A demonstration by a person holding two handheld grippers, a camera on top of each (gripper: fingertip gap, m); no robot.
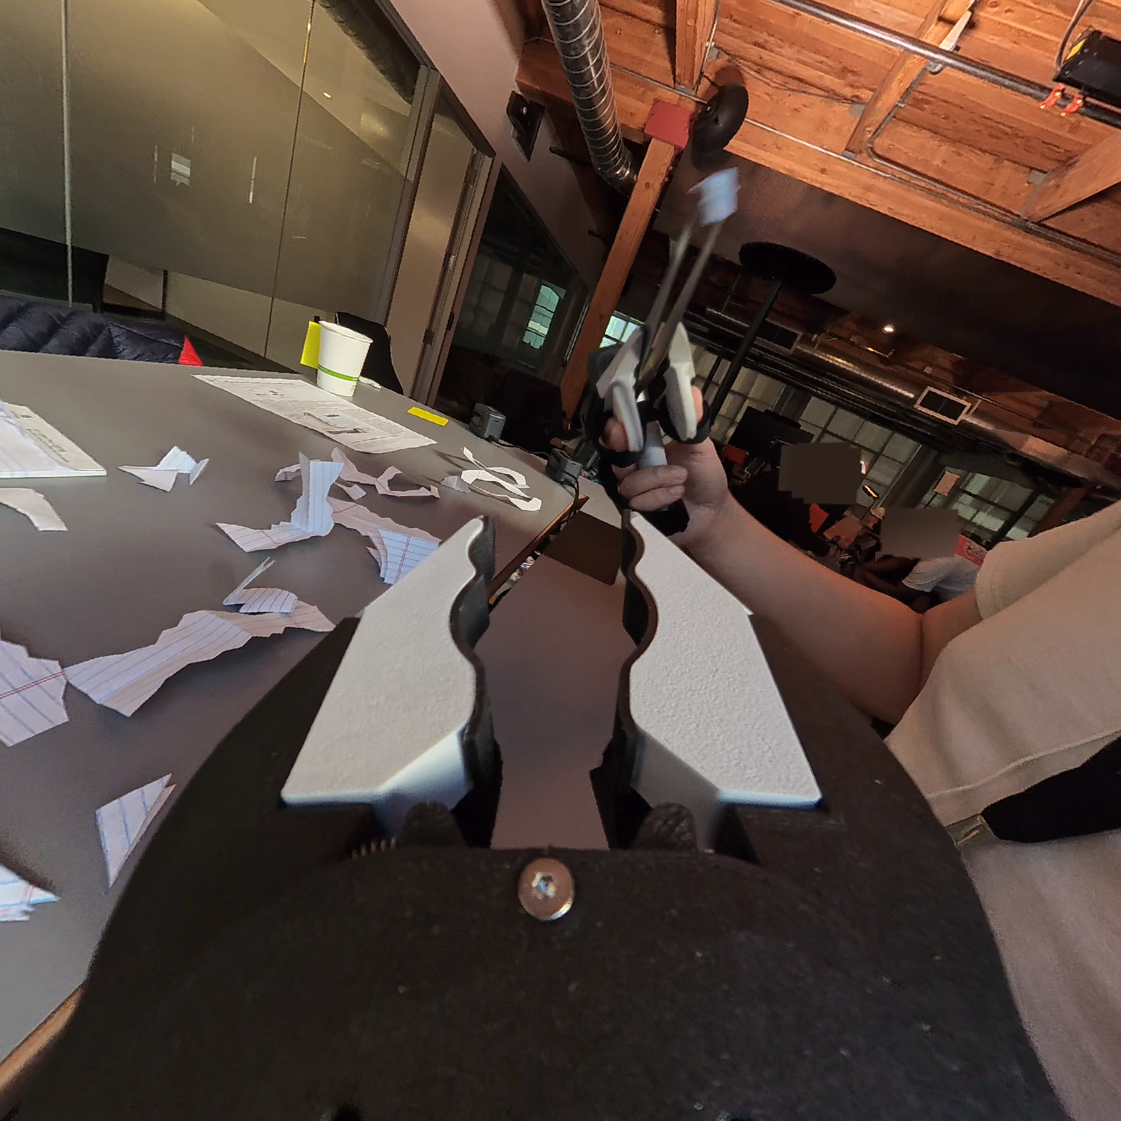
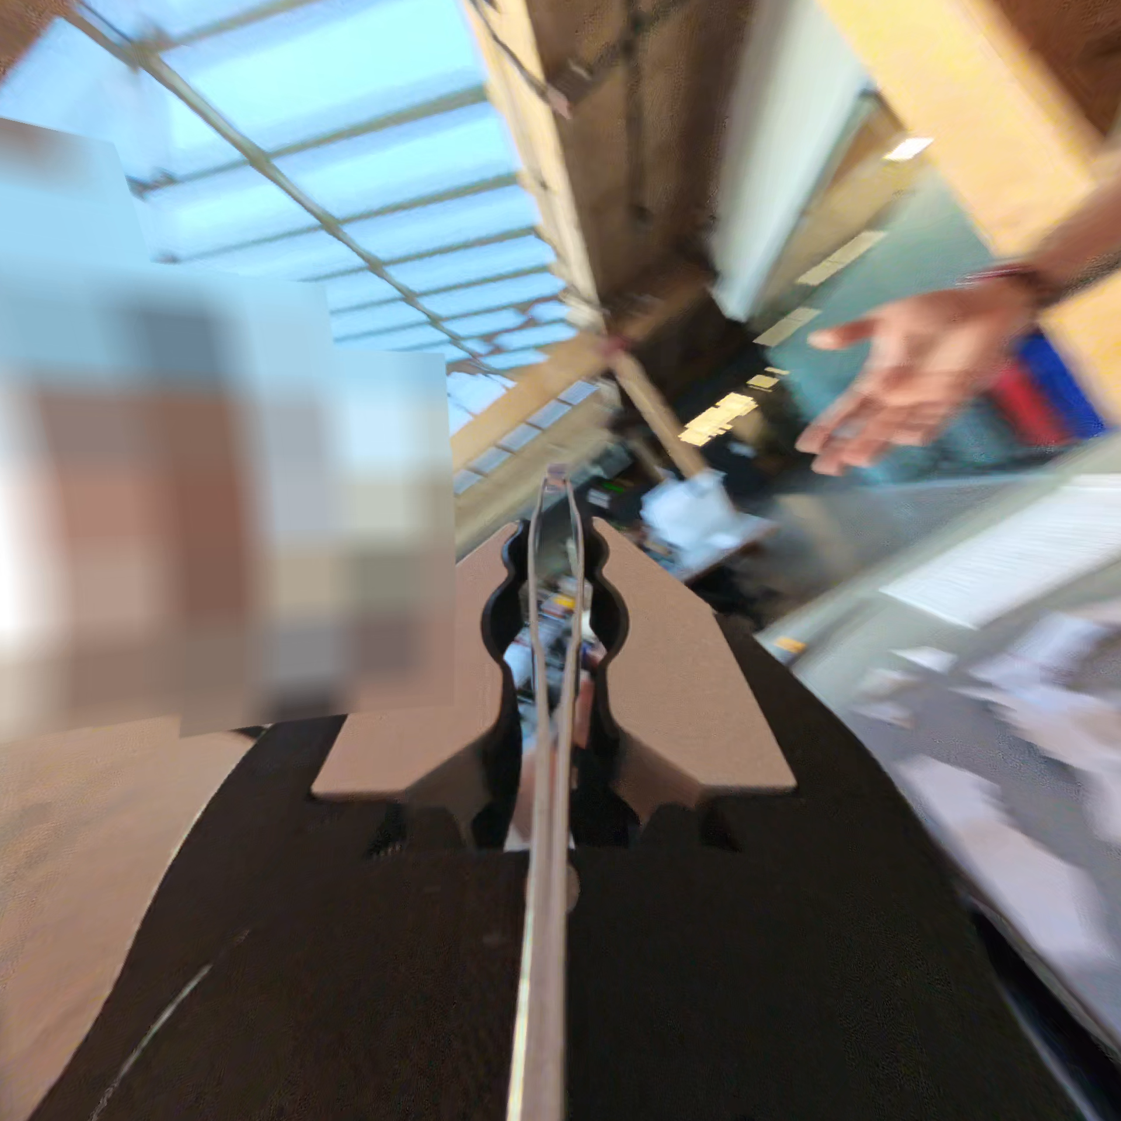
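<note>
Left gripper [image 1: 555,528], jaws apart and empty, hovering above the grey counter [image 1: 182,558] near its edge. Strewn across that counter: torn scraps of lined paper [image 1: 182,655], printed sheets [image 1: 315,409], 1 white paper cup [image 1: 341,358] at the far side. Right gripper [image 1: 652,364], raised well clear of the counter in a person's hand [image 1: 667,485], clamped on metal tweezers [image 2: 555,606]. Pinched at the tweezer tips, high in the air: 1 small scrap of lined paper [image 1: 719,195], blurred. Right wrist view smeared by motion, with another open hand [image 2: 898,388] off to the right.

Possible trouble from here: scrap slipping from the narrow tips under fast swinging; tweezers twisting or sliding between the gripper pads, given a thin smooth shaft; loose scraps on the counter scattering if brushed.
</note>
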